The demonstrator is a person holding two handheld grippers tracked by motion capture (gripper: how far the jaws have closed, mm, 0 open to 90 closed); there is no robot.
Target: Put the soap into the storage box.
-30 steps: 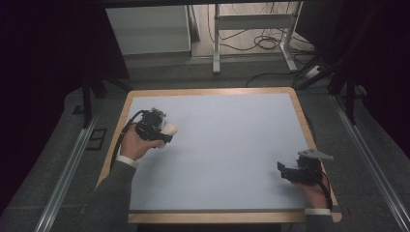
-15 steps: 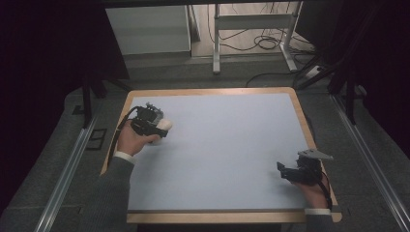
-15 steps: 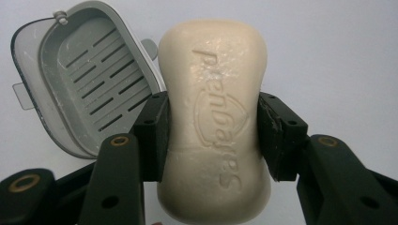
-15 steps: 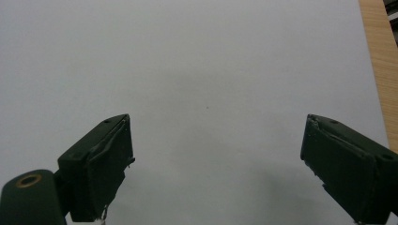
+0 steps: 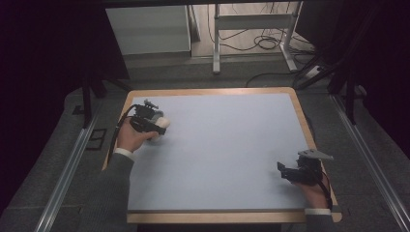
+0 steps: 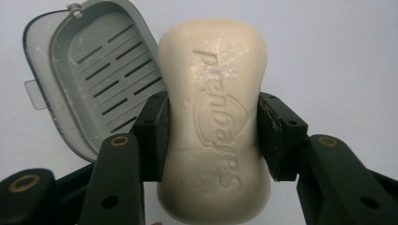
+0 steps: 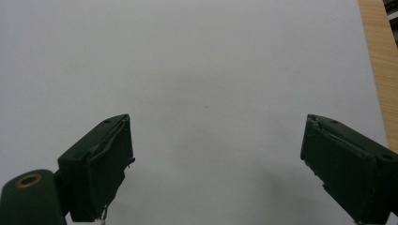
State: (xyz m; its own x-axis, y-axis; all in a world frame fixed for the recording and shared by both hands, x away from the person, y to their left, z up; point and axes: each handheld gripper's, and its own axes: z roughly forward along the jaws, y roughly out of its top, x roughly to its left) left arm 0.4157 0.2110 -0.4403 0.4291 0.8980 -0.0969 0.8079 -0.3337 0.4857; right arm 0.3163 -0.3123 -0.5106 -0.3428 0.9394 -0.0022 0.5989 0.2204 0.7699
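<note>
Grey soap dish [image 6: 89, 79], probably half-hidden behind soap [image 6: 213, 122].

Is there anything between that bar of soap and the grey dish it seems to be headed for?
Nothing visible blocks it. The left gripper is shut on the soap bar, and the grey soap dish lies open just beyond and to the side in the left gripper view, its slotted tray bare. The right gripper rests open far across the table.

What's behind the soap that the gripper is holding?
Behind the soap lies an open grey soap dish with slots in its floor, on the pale table mat. The soap and the left gripper cover the dish's near right part, so that bit is hidden.
</note>
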